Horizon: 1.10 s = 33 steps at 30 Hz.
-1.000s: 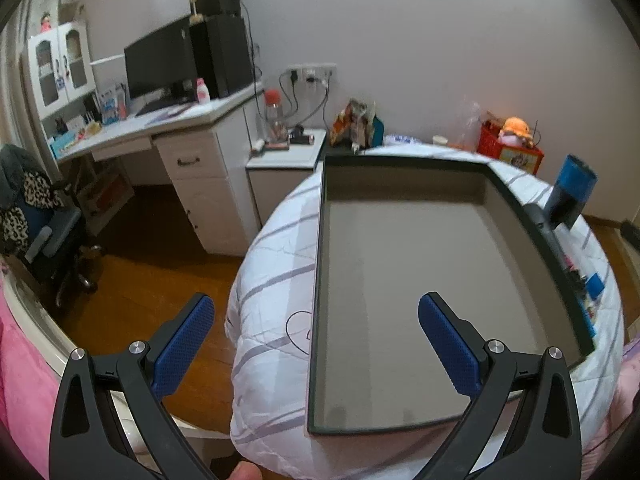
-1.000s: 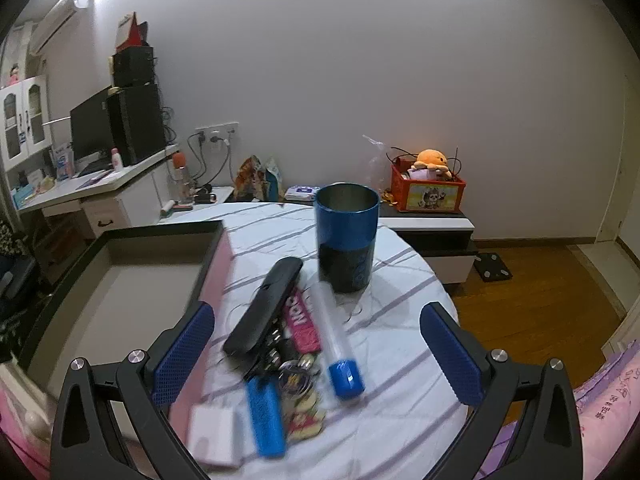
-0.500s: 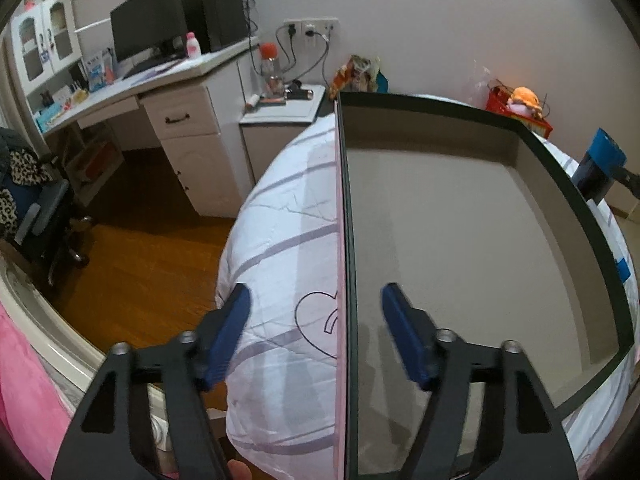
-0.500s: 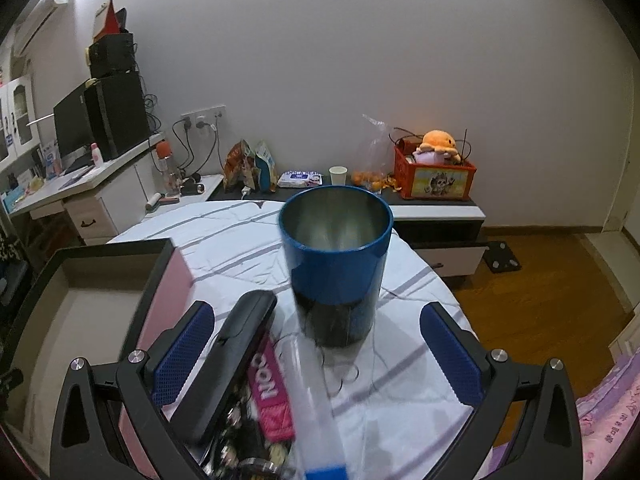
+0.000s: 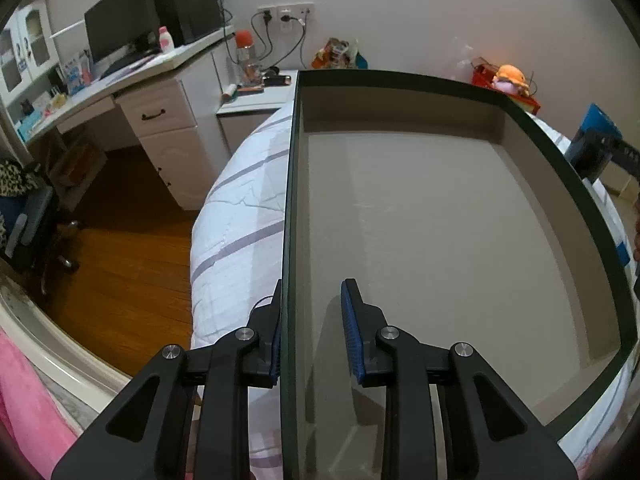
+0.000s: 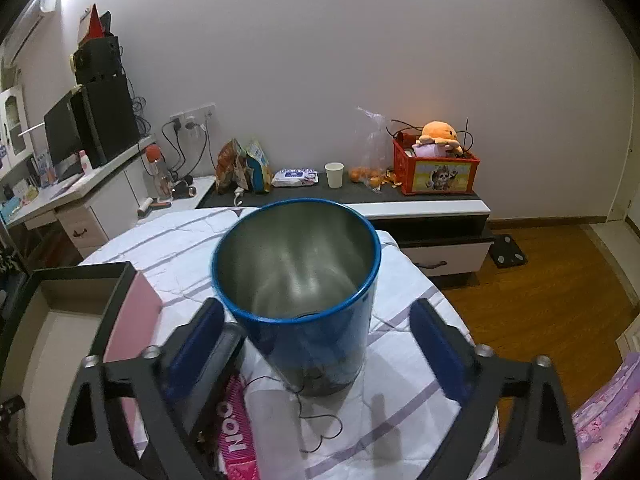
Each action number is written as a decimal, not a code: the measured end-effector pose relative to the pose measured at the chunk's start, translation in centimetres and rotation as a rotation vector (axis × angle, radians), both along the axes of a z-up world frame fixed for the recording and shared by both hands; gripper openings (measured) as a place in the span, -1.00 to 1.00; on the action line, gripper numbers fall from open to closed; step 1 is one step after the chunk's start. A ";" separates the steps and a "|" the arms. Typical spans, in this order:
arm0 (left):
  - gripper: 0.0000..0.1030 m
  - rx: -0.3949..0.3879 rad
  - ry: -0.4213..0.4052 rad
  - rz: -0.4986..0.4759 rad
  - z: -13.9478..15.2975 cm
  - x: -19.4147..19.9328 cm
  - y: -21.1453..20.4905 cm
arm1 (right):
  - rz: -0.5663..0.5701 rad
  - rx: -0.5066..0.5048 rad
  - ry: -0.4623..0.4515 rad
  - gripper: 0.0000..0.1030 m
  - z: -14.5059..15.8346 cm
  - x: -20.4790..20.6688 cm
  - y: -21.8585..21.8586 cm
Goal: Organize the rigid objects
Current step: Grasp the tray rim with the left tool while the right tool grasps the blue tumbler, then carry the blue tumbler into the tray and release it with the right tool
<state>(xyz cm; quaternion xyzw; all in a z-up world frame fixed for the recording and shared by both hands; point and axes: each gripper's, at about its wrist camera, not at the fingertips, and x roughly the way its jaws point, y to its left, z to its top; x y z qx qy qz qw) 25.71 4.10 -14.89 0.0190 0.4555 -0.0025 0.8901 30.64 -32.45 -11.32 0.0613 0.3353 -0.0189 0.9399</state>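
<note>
Zero items packed so far: the shallow dark-rimmed beige tray sits bare. Left gripper straddles its left wall without clamping; right gripper, spread wide, flanks the blue steel-lined tumbler just right of the tray.

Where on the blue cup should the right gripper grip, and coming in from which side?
Grip the blue cup across its mid-body, from the near side. It stands upright and round, so its wall fits between the right gripper's fingers, already open on either side of it.
</note>
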 end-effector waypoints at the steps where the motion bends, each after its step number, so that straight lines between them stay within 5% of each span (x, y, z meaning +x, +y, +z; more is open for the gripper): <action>1: -0.50 -0.011 0.002 0.000 0.1 0.0 0.1 | 0.012 0.010 0.008 0.33 -0.1 0.2 -0.1; 12: -0.54 -0.016 -0.007 0.007 0.4 -0.4 0.4 | 0.051 -0.016 -0.032 0.33 1.5 -0.8 0.5; 18: -0.57 -0.038 -0.010 0.004 0.4 -1.1 1.0 | 0.110 -0.053 -0.149 0.33 6.1 -3.8 3.4; 22: -0.57 -0.038 -0.013 -0.001 0.4 -1.3 1.0 | 0.245 -0.061 -0.200 0.33 8.9 -6.0 8.1; 33: -0.56 -0.084 -0.012 0.016 -0.2 -1.9 2.9 | 0.612 -0.019 -0.033 0.33 4.5 -6.1 22.2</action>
